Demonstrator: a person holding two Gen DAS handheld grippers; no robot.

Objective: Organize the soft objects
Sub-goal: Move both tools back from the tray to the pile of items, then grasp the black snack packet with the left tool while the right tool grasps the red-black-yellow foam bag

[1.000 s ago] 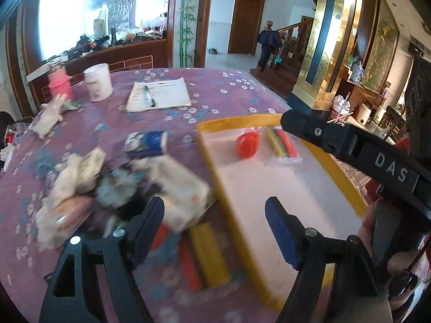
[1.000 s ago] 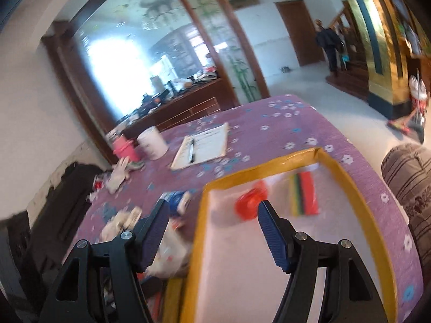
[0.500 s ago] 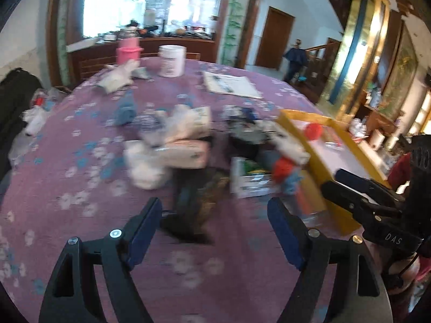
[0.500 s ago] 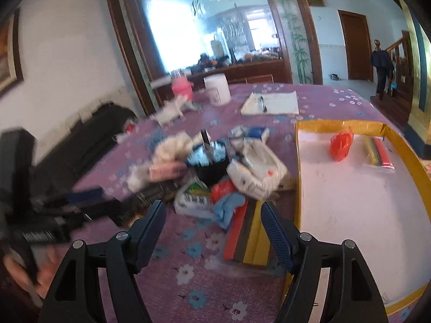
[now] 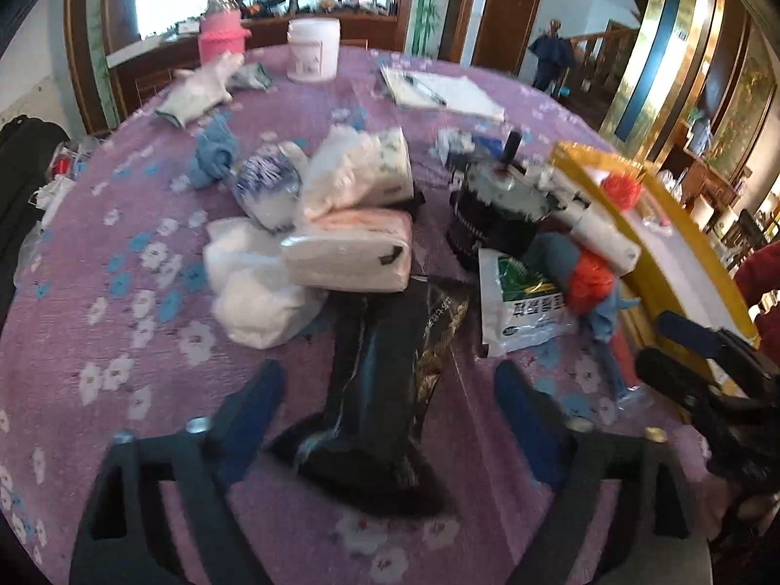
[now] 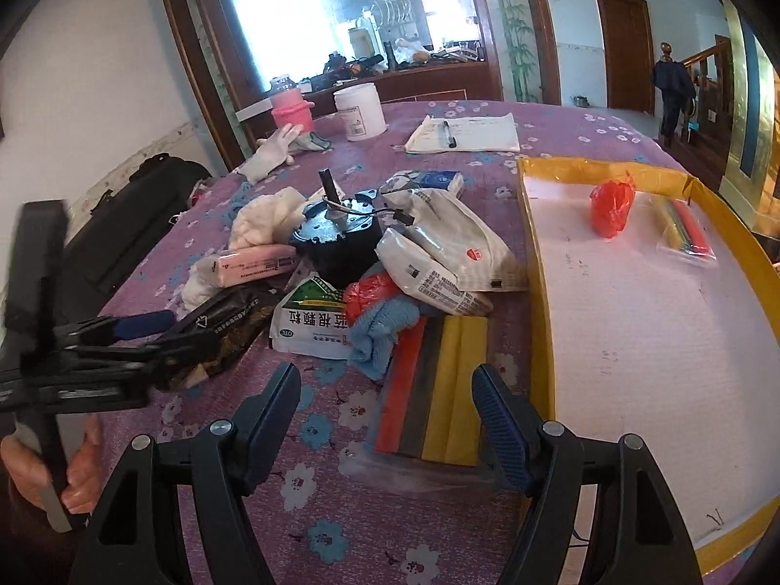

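Observation:
A heap of soft things lies on the purple flowered cloth. My left gripper [image 5: 385, 404] is open, its fingers on either side of a black and gold foil pouch [image 5: 390, 365]; it also shows in the right wrist view [image 6: 146, 336]. Behind the pouch lie a pink tissue pack [image 5: 348, 253], white wadding [image 5: 253, 287] and a green and white sachet [image 5: 526, 307]. My right gripper [image 6: 385, 414] is open around a pack of red, grey and yellow strips [image 6: 434, 385]. The yellow-rimmed tray [image 6: 534, 263] holds a red bag [image 6: 612, 207] and a colored strip pack [image 6: 685, 231].
A black motor [image 6: 336, 239] stands in the heap. A blue cloth [image 6: 380, 331] and white pouch [image 6: 448, 253] lie by it. At the far side are a white jar [image 6: 360, 109], pink cup [image 6: 291, 109], gloves [image 6: 273, 153] and clipboard with pen [image 6: 463, 134].
Both grippers have swung left from over the tray to the heap. The left one has come down around the black foil pouch, the right one around the colored strip pack.

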